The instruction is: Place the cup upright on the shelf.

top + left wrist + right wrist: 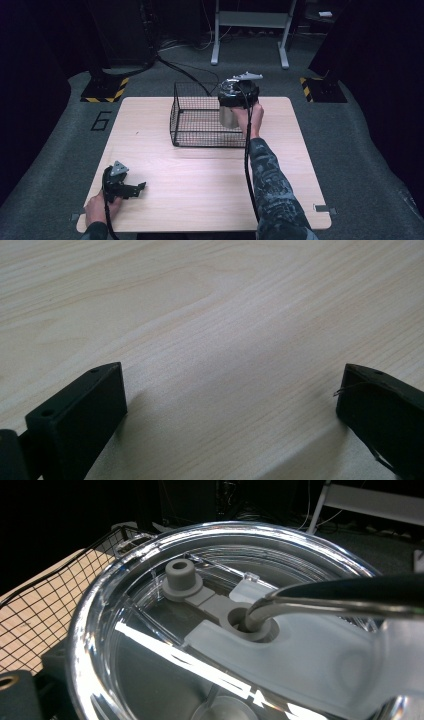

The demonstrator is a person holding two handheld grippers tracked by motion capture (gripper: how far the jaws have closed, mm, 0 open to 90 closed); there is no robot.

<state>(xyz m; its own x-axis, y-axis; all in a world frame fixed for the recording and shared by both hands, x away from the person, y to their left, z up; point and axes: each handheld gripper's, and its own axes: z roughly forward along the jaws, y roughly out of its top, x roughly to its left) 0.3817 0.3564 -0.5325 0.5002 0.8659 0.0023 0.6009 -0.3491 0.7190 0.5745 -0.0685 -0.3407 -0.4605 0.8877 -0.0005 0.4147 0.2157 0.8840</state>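
Your right tongs (pixel 233 102) hold a steel tumbler with a clear plastic lid (pixel 229 114) at the right rear corner of the black wire mesh basket (pixel 192 117), which stands toward the far edge of the pale wooden bench (pixel 190 180). In the right gripper view the clear lid (pixel 200 630) sits close under the camera, a bent metal straw (pixel 300 602) entering its grey slider opening; the jaws look clamped on the tumbler. Your left tongs (pixel 131 189) rest on the bench near its front left corner, jaws spread wide over bare wood, pinching nothing.
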